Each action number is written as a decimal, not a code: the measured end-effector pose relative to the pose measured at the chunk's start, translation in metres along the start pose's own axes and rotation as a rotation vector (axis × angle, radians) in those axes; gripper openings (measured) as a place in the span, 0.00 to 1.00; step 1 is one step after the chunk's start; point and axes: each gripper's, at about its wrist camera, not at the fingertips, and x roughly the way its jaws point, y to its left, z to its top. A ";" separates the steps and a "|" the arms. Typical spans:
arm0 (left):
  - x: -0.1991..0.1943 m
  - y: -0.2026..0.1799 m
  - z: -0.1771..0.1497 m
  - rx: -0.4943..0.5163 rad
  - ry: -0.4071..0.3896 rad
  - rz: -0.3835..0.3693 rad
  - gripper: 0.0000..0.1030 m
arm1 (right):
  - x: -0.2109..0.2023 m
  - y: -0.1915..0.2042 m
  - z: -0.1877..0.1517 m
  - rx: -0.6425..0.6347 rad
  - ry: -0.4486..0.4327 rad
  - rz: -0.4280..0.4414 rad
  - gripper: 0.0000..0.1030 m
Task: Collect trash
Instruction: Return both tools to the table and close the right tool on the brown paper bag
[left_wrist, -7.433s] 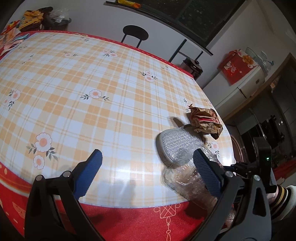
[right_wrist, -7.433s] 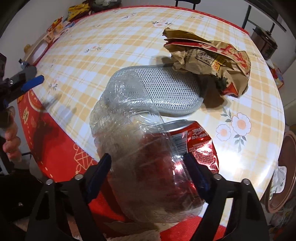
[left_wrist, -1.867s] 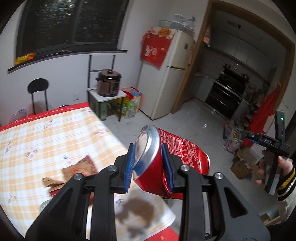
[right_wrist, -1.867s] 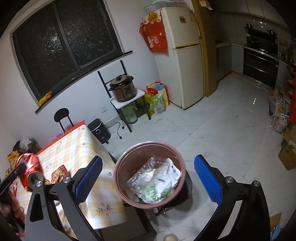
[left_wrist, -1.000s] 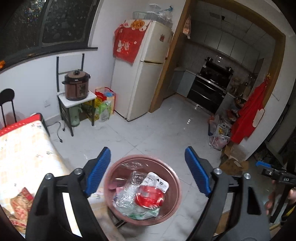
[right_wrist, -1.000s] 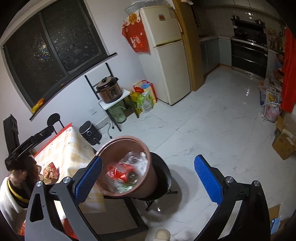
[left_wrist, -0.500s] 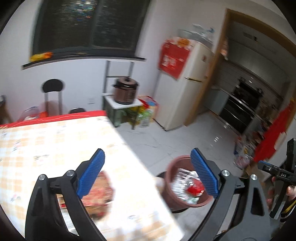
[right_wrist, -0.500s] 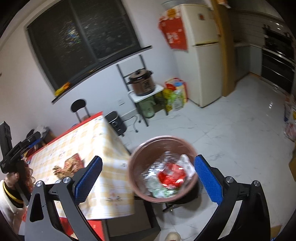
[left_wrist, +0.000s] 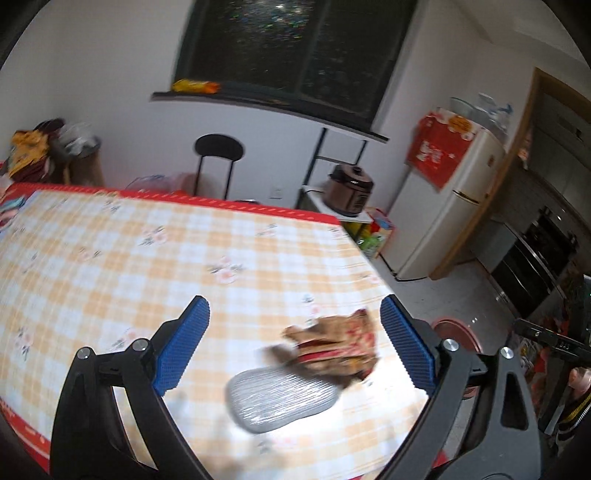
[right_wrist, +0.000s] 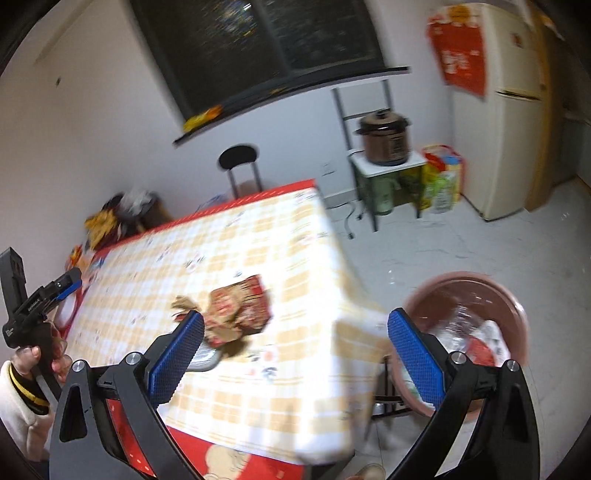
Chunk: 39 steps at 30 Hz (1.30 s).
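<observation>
Black stool (left_wrist: 219, 147), rice cooker (right_wrist: 385, 138), fridge (left_wrist: 448, 206) by wall.

Your left gripper (left_wrist: 295, 345): matt black plastic arms, blue pads (left_wrist: 183, 349) w/ fine ribbed texture, shiny metal screws. Right gripper (right_wrist: 295, 356), same build. Table (left_wrist: 110, 266) has a smooth, slightly glossy checked cover, prob. oilcloth. Crumpled paper bag (left_wrist: 332, 347) is brown, creased, matt. Grey slipper (left_wrist: 280, 400) looks like woven mesh fabric. Bin (right_wrist: 515, 310) is smooth reddish-brown plastic, w/ clear crinkly plastic inside. Floor (right_wrist: 480, 251): glossy pale tile.
</observation>
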 end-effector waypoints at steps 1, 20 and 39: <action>-0.002 0.012 -0.003 -0.011 0.004 0.008 0.90 | 0.013 0.015 0.000 -0.033 0.026 -0.004 0.95; 0.005 0.147 -0.053 -0.156 0.094 0.023 0.90 | 0.202 0.183 -0.043 -0.731 0.278 -0.254 0.95; 0.040 0.147 -0.060 0.013 0.179 -0.097 0.90 | 0.177 0.175 -0.020 -0.509 0.242 -0.254 0.44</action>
